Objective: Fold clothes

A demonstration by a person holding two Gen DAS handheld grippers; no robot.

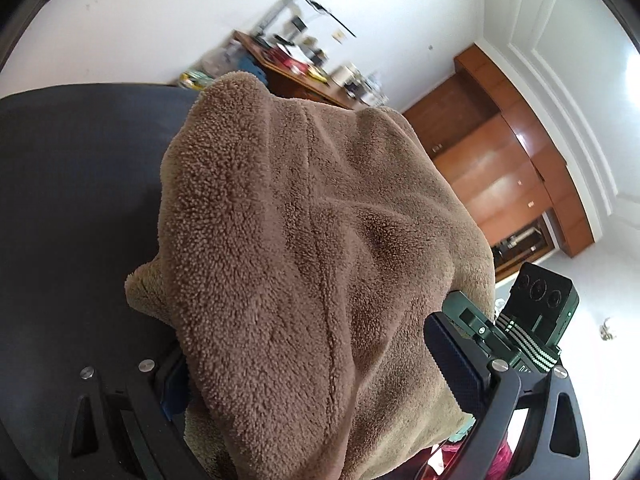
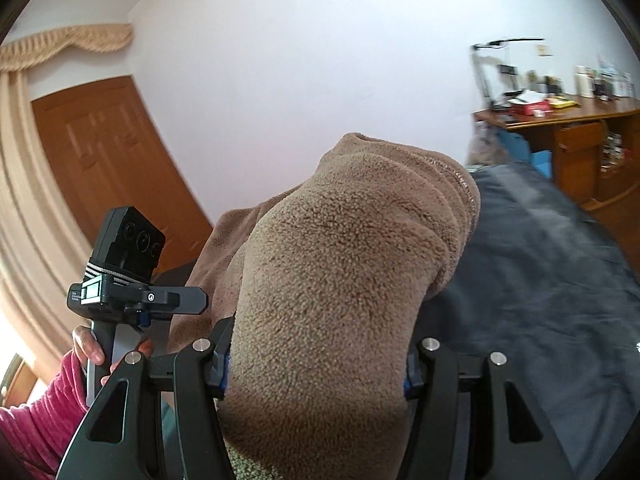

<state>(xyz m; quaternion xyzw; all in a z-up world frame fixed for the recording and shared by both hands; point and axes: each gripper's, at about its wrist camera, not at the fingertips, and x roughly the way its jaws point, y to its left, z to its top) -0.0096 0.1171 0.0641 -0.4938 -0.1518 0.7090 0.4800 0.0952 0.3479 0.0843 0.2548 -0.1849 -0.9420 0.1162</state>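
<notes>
White walls and wooden furniture ring a dark grey bed cover (image 2: 552, 280), above which a brown fleece garment (image 2: 340, 280) is held up. Nearest the right wrist camera, the right gripper (image 2: 316, 376) has its jaws closed on a thick bunched fold of the fleece, which fills the gap between the blue pads and bulges forward. The left gripper (image 1: 316, 376) likewise pinches a wad of the same fleece (image 1: 312, 240) between its pads, the cloth draping ahead over its fingers. A hand (image 2: 90, 346) in a pink sleeve (image 2: 40, 412) holds the left gripper's handle. Farther off stand a cluttered wooden desk (image 2: 568, 128) and a wooden door (image 2: 108, 152).
</notes>
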